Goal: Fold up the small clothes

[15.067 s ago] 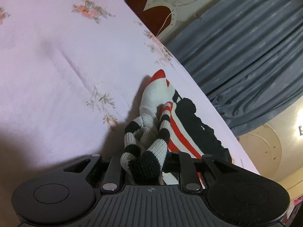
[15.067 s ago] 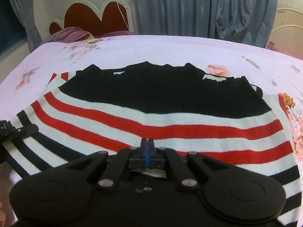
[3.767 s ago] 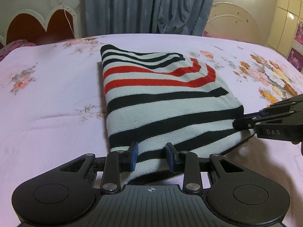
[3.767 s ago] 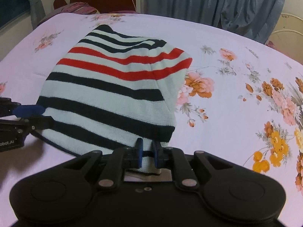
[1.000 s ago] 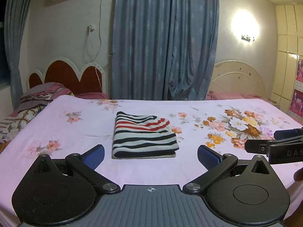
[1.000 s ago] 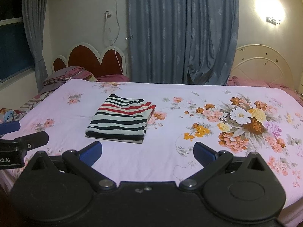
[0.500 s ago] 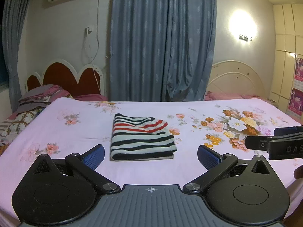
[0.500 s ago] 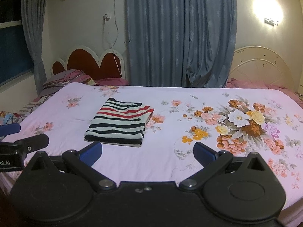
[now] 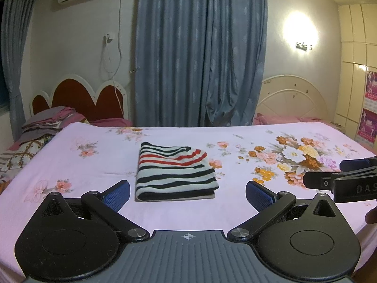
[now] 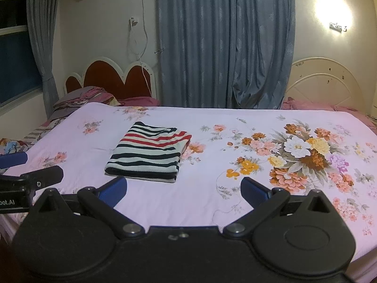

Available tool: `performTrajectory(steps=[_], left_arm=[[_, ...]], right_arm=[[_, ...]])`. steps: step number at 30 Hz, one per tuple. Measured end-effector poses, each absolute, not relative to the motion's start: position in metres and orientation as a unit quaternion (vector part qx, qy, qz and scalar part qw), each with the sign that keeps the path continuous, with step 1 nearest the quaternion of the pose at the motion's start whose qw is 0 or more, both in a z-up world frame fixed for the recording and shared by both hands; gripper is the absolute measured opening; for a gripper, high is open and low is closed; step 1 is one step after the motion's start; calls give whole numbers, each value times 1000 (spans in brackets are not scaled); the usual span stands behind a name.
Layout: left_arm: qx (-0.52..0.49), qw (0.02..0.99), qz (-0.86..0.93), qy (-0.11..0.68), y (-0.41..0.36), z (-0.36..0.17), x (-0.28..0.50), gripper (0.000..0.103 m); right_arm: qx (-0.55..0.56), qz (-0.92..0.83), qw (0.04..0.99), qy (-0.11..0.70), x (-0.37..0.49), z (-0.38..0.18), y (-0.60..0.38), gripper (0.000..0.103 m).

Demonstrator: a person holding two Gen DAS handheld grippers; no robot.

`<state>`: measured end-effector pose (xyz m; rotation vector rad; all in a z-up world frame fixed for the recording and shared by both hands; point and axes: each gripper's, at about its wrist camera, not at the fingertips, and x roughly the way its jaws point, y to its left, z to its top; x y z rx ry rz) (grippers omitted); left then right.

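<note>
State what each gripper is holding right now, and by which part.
Nothing is held. The left gripper and right gripper are both open, apart from the folded striped sweater.

Striped sweater [image 9: 174,172] now fully folded, both grippers released, spread, well back.

Light: dim indoor, warm wall lamp [image 9: 303,45] upper right, blown-out glare halo
Shadows: soft, faint
Edges: heavy fisheye bending, dark corner vignette
Focus: sharp, slight noise

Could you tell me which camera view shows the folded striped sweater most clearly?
The left wrist view: the striped sweater lies centred, nearly square-on. The right wrist view shows the same sweater at a slant, left of centre.
</note>
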<state>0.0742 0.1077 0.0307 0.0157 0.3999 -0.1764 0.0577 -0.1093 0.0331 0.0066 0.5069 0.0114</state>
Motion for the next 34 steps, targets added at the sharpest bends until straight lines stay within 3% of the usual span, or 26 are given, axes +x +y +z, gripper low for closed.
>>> performTrajectory(steps=[34], left_arm=[[9,977,-78,199,112,25,81,103]], right_arm=[[-6,21,966,257,63,27,-115,102]])
